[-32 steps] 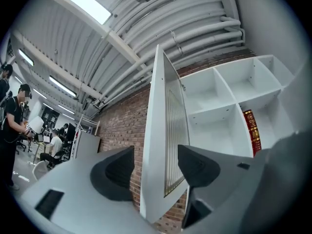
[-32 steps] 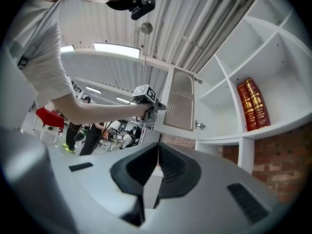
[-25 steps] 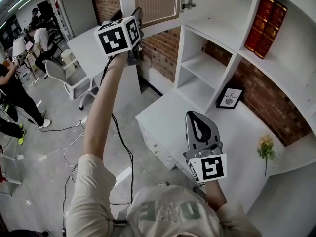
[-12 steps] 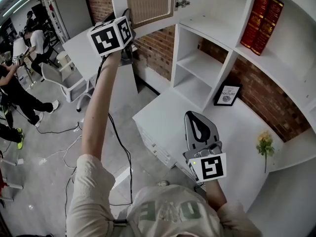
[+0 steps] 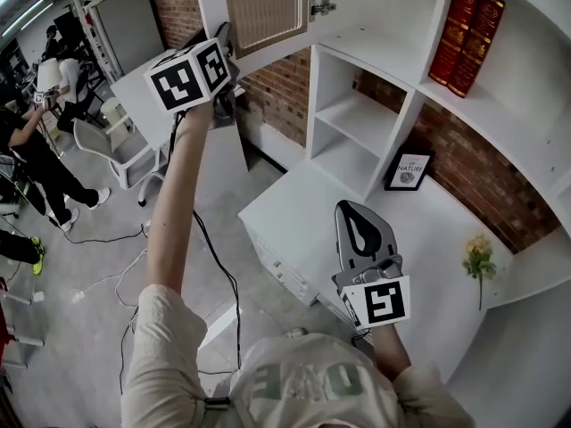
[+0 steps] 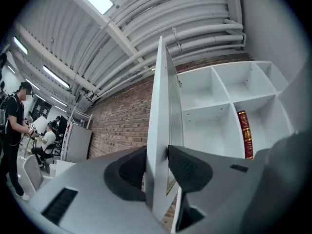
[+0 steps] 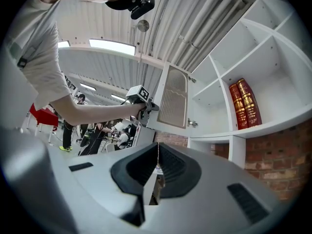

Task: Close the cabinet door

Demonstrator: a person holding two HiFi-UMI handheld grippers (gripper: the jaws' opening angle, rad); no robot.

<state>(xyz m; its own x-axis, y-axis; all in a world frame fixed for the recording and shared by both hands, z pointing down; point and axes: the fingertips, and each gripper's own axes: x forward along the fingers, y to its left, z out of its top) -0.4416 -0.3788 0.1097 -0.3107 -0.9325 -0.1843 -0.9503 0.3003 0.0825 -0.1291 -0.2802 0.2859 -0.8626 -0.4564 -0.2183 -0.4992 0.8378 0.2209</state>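
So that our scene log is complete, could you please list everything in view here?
cabinet door: one, white with tan panel, open, top of shelf unit
shelf unit: one, white, against brick wall
books: two, red, upright, upper right shelf
framed picture: one, black frame, on white counter
flower: one, yellow, right of picture
office chair: one, white, floor at left
people: at least two, background left
left gripper: raised, jaws closing on the door's edge
right gripper: low, jaws together, empty

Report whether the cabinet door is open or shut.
Open. The cabinet door stands swung out from the shelves, its free edge between the left gripper's closing jaws.
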